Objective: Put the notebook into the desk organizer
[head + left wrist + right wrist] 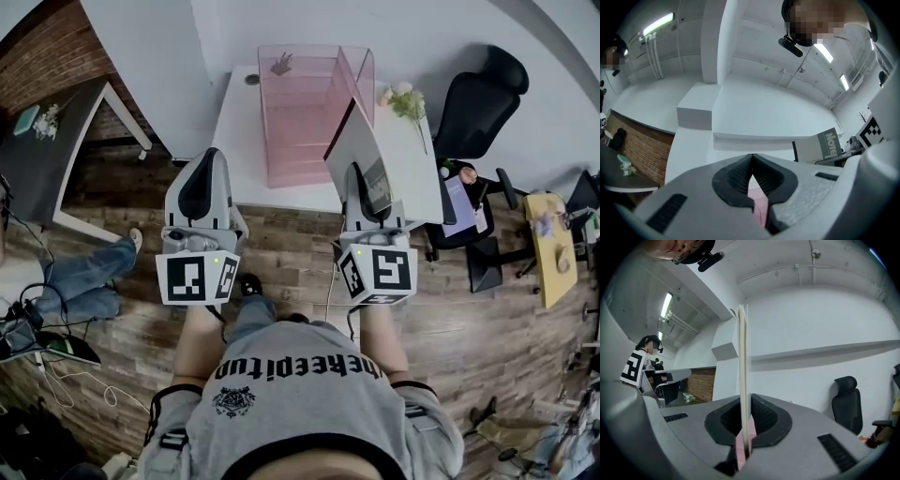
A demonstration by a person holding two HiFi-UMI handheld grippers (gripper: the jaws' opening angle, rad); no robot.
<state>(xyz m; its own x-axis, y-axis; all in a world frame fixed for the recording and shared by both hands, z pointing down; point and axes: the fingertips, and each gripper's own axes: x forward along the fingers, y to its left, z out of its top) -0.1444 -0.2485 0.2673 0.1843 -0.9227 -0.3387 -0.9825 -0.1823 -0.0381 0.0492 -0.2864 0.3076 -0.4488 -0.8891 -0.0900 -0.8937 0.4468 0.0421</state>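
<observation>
The right gripper (357,178) has its jaws closed on the lower edge of a thin grey-covered notebook (359,148), which stands upright on edge out of them. In the right gripper view the notebook shows as a narrow pale strip clamped between the ribbed black pads (762,416). It is held over the near right part of the white bench (239,141), just right of the pink translucent plastic desk organizer (281,122), and is outside it. In the head view its top corner overlaps the organizer's right wall, and I cannot tell whether they touch. The organizer fills the middle of the bench from the far edge almost to the near edge. The left gripper (208,161) hangs at the bench's near left corner, its jaws closed tip to tip with nothing between them. A sprig of white flowers (403,99) lies by the far right corner, and a black office chair (483,94) stands beyond the right edge
</observation>
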